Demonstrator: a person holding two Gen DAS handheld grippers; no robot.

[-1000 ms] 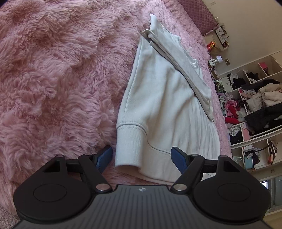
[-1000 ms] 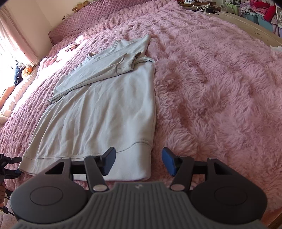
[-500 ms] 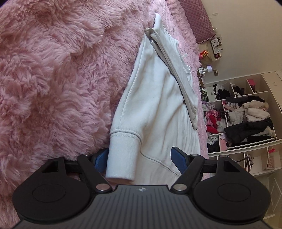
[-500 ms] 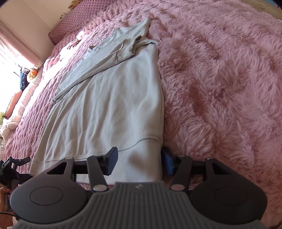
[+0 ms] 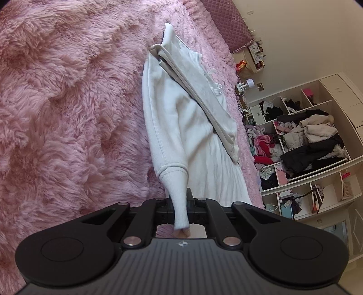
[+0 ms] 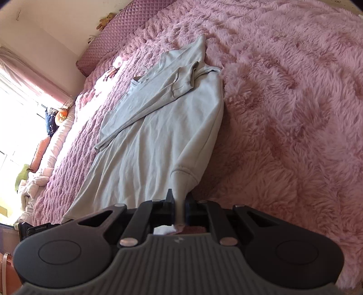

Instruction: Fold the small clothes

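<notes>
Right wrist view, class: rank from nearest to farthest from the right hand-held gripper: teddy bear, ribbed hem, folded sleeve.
1. Ribbed hem, clamped in the right hand-held gripper, bottom centre.
2. Folded sleeve, laid across the sweatshirt, mid-frame, left of centre.
3. Teddy bear, atop the headboard, upper left.

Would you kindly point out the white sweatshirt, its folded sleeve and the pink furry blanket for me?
white sweatshirt (image 5: 181, 127): left wrist view, middle of its body.
folded sleeve (image 6: 145, 106): right wrist view, midway along the sleeve lying across the body.
pink furry blanket (image 6: 295, 118): right wrist view, bare fur beside the garment.
</notes>
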